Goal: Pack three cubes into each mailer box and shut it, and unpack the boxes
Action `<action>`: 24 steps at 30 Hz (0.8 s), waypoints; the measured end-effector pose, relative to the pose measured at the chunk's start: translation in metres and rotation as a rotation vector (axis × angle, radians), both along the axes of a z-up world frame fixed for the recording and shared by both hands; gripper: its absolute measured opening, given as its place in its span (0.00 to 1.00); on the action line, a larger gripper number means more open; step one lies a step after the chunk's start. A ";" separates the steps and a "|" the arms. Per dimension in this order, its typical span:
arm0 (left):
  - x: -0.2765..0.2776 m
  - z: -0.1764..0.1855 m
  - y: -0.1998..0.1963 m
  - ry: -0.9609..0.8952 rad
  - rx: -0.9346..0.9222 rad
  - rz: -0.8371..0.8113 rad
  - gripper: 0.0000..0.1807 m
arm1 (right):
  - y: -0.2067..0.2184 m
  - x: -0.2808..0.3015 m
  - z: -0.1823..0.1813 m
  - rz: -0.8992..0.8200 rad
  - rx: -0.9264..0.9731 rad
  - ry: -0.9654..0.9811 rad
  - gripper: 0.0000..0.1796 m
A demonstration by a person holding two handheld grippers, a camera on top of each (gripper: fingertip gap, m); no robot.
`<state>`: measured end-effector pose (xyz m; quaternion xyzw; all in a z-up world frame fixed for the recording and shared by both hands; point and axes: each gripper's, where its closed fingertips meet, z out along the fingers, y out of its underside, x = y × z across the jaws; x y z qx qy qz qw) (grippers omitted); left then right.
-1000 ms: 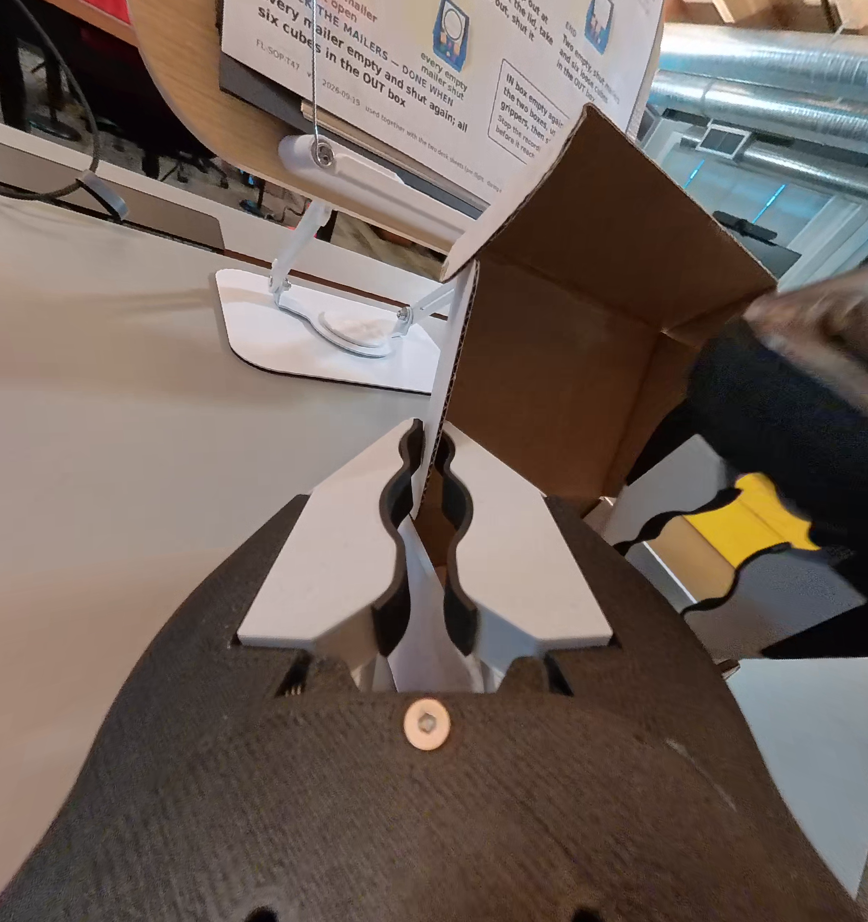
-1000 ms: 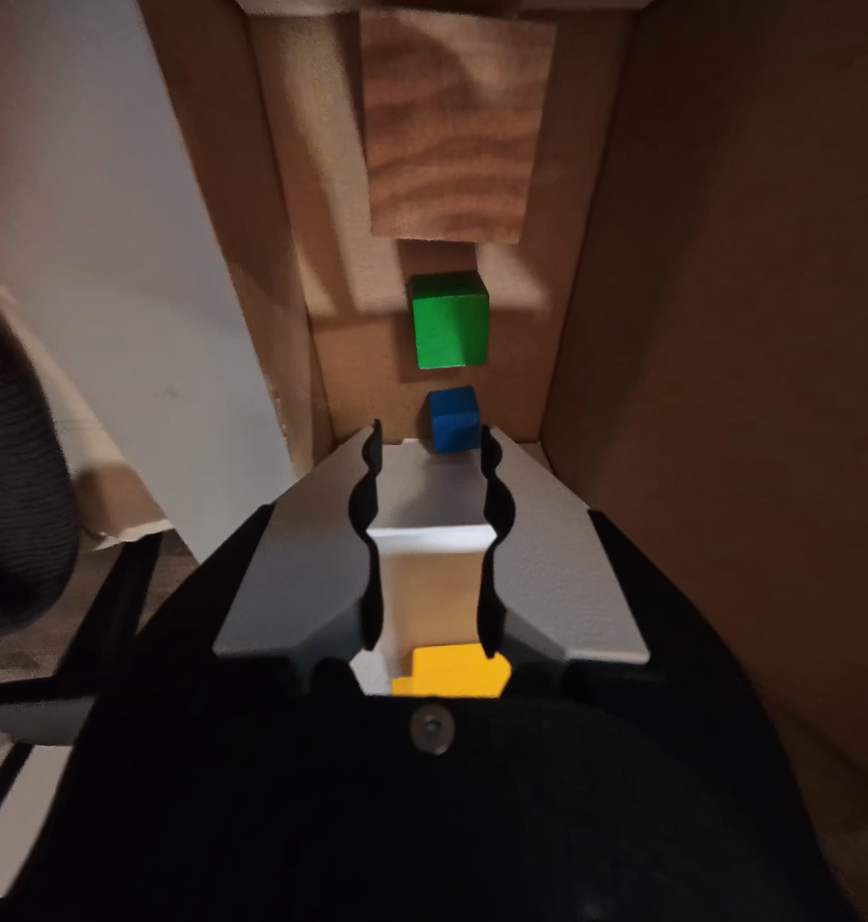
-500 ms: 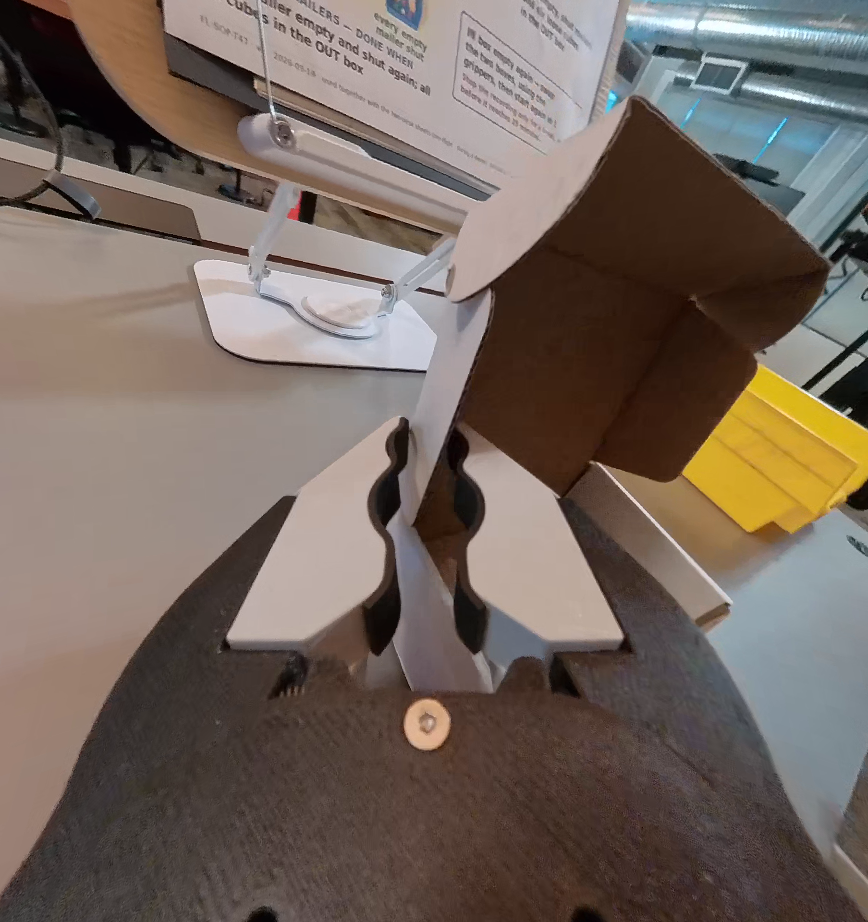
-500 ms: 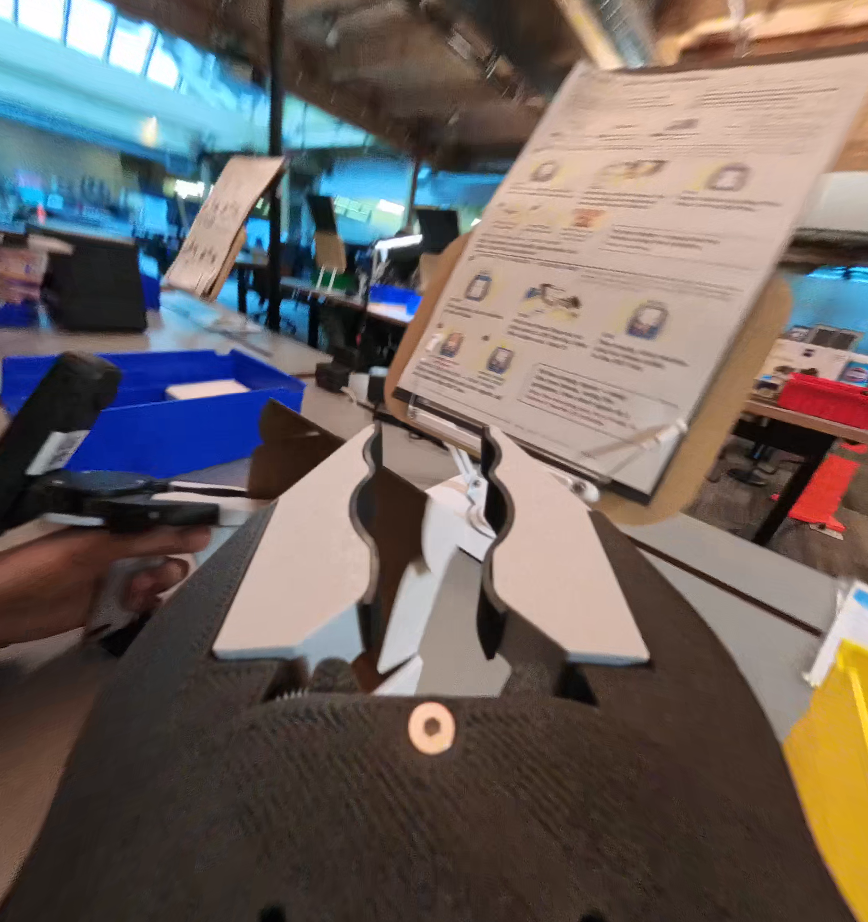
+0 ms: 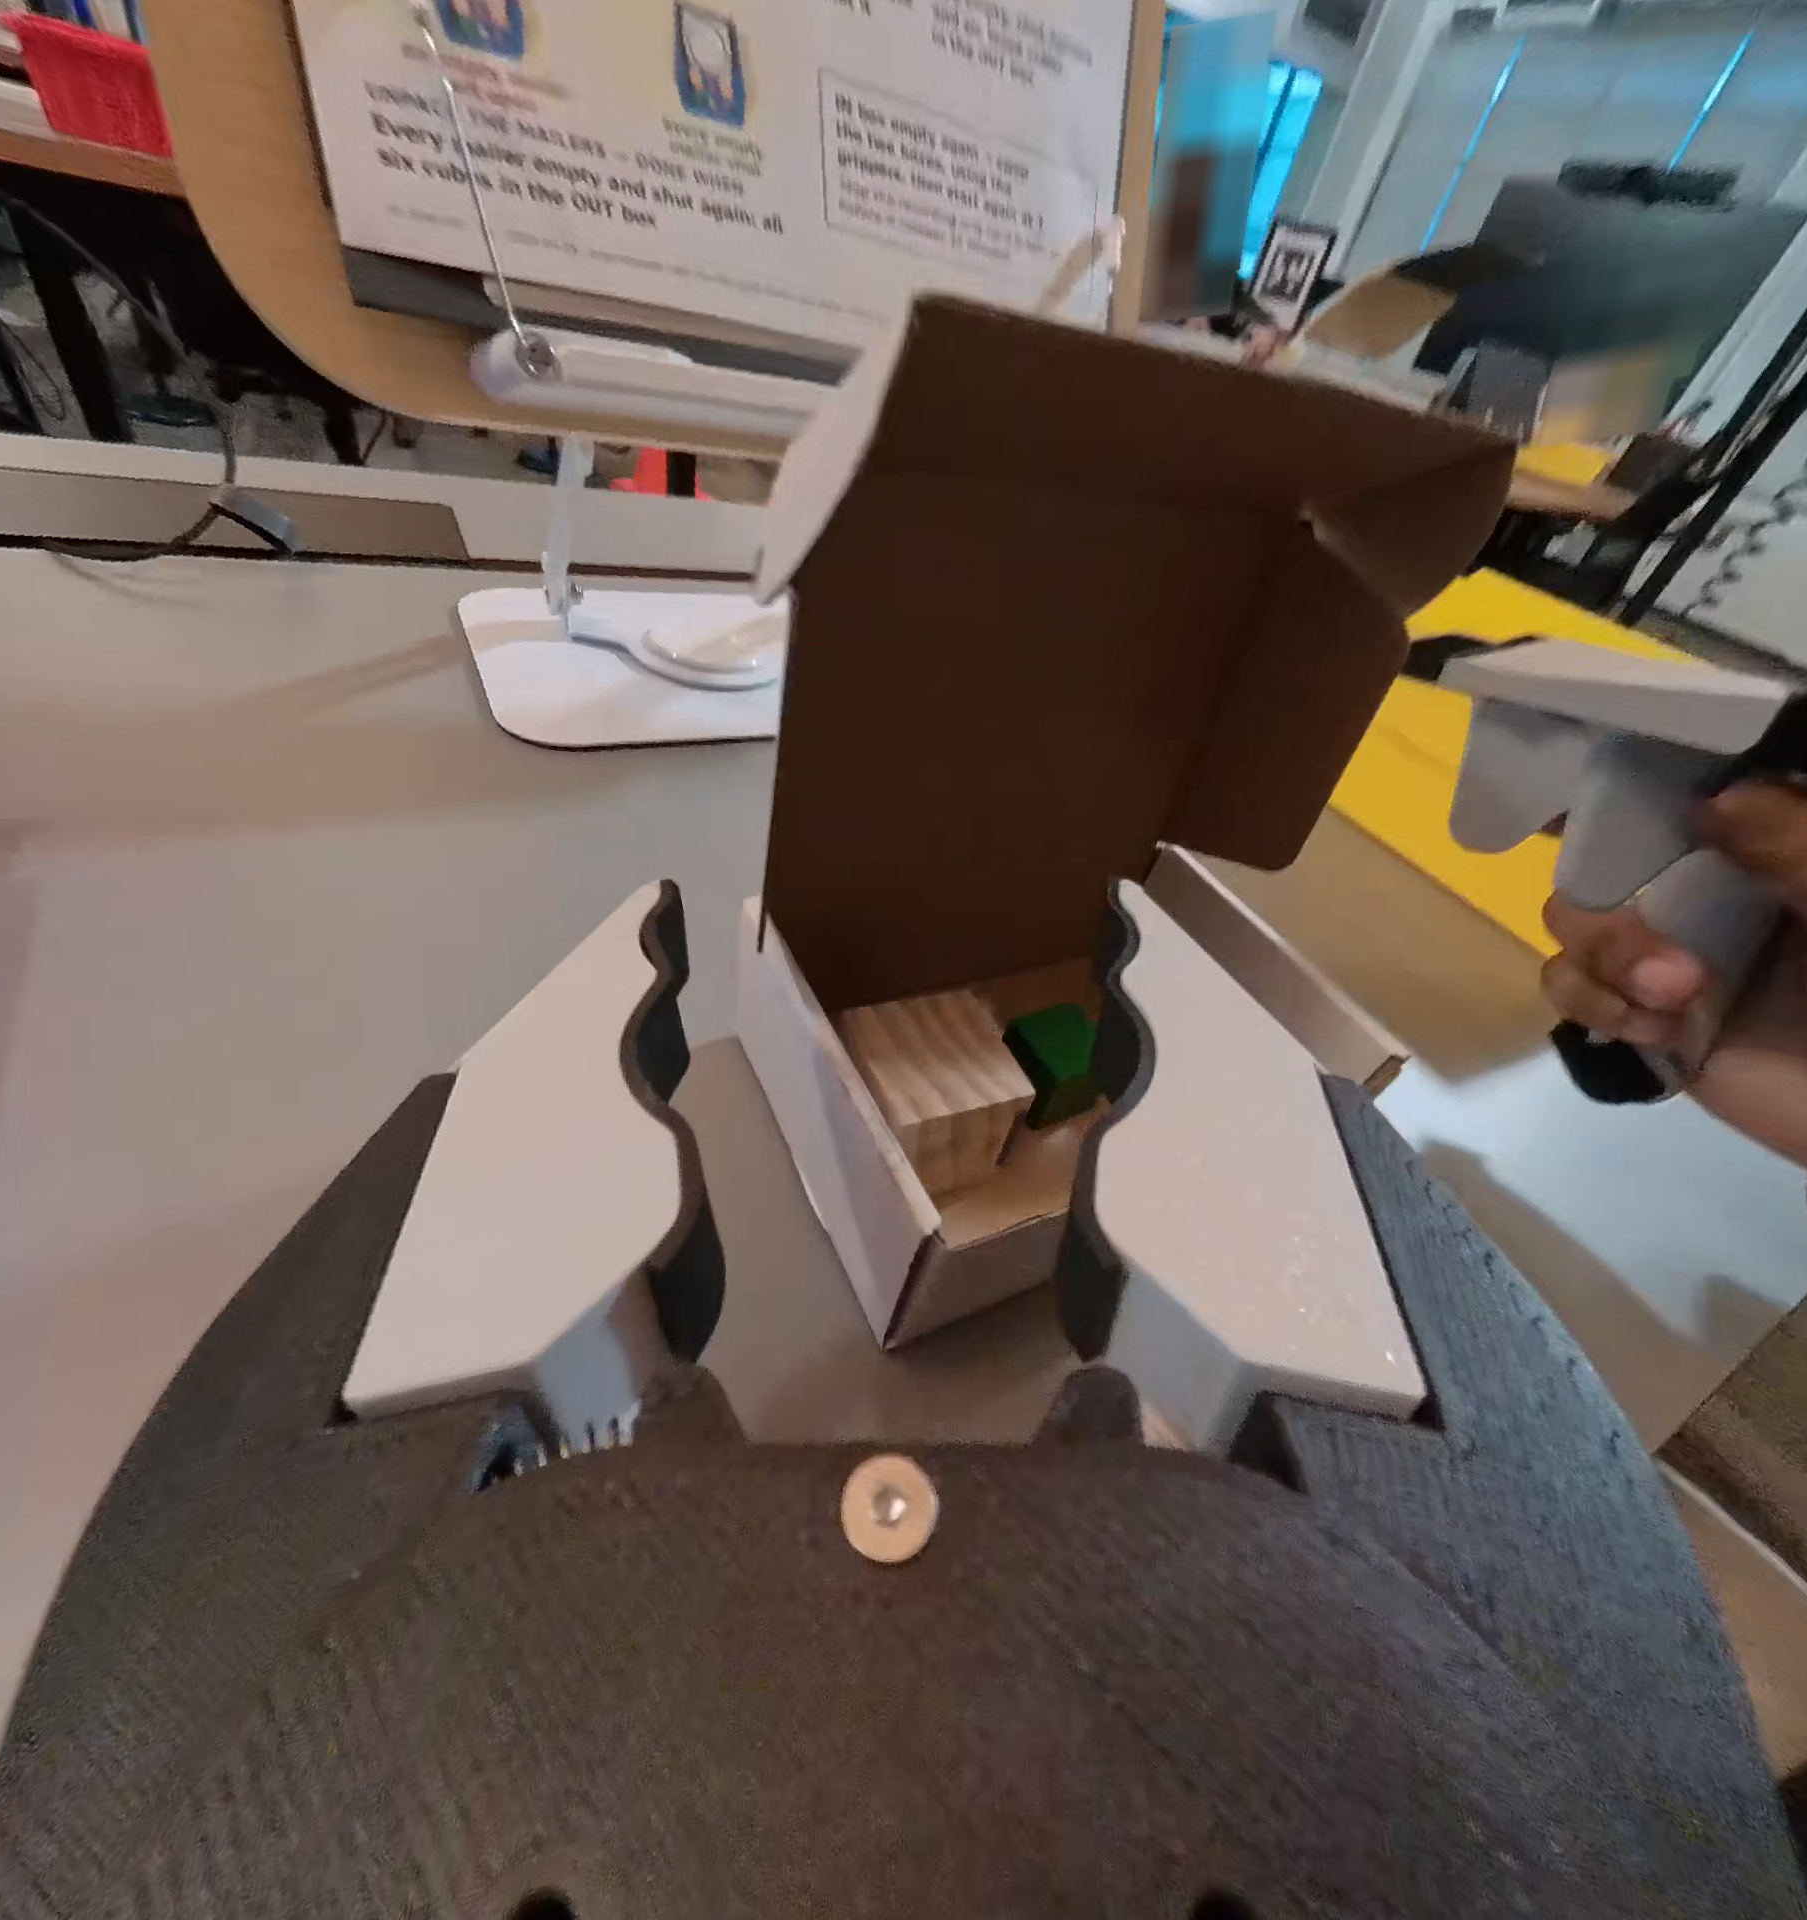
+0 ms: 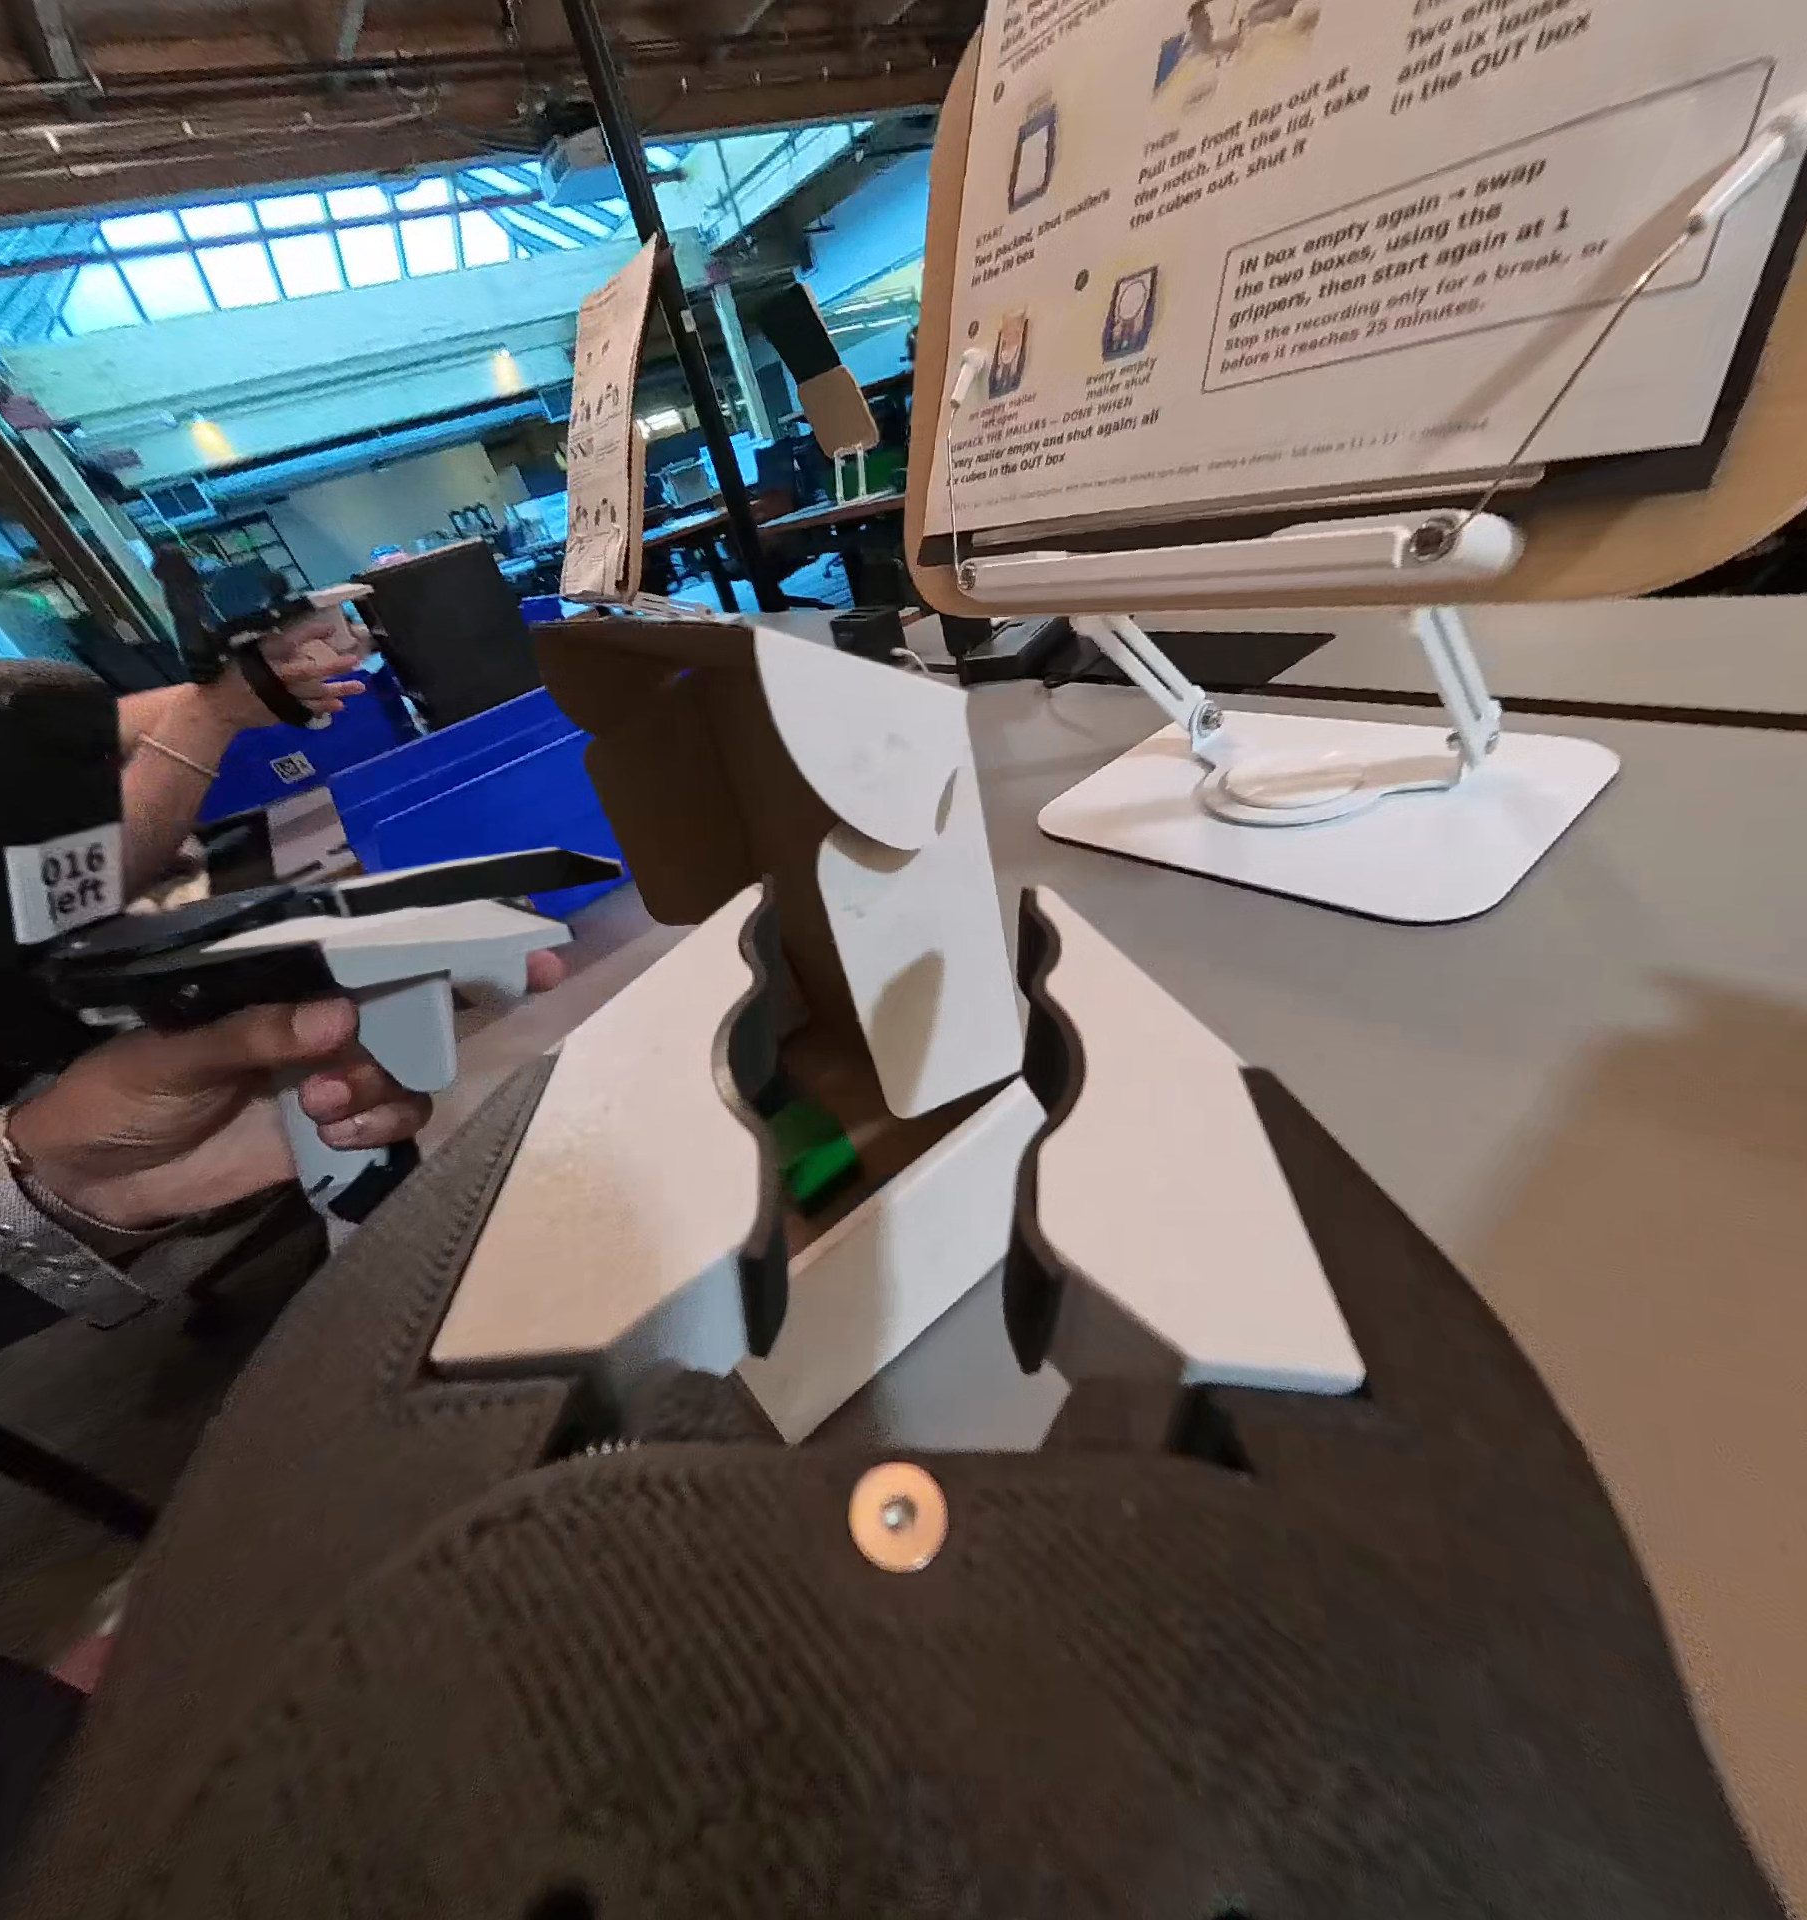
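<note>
Standing on the grey counter [image 5: 255, 935], one mailer box [image 5: 847, 1174] has its lid up, and two cubes show inside: one wooden cube [image 5: 940, 1081] and one green cube [image 5: 1060, 1060] beside it. Both grippers hold nothing: the left gripper [image 5: 894, 1039] has its jaws wide, the right gripper [image 6: 894, 1049] moderately apart. One document stand [image 6: 1325, 821] sits behind.
</note>
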<state>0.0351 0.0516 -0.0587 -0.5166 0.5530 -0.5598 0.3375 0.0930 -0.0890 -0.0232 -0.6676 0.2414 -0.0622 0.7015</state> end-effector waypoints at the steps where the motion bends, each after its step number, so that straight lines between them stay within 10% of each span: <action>1: 0.000 0.001 0.003 -0.005 -0.013 -0.004 0.43 | 0.001 0.000 0.000 0.008 0.016 0.019 0.24; 24: 0.002 -0.011 -0.020 -0.042 0.175 -0.149 0.30 | 0.024 -0.015 -0.024 0.109 -0.098 0.051 0.17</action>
